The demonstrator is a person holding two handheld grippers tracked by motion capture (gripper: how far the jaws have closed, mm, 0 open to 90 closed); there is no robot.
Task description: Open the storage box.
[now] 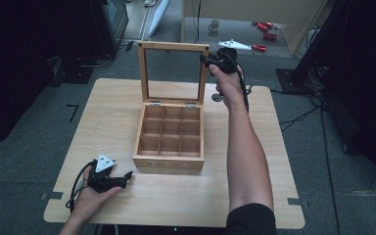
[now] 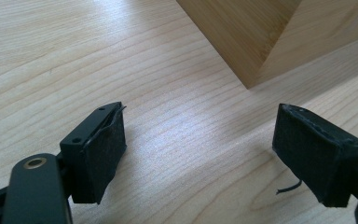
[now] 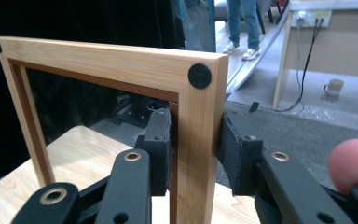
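Right gripper (image 3: 196, 154) clamped on lid frame (image 3: 200, 121); left gripper (image 2: 198, 156) released on worktop (image 2: 51, 56). Swing slowly about hinges, avoid slipping.

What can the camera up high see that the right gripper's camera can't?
High view alone: the wooden tea box's nine compartments, the left gripper resting open on the pale wooden table, and the person's right forearm.
Right gripper view alone: a black round pad on the lid's corner and blue-trousered legs far off.
Both: the raised glass-paned wooden lid with the right gripper clamped on its side rail.
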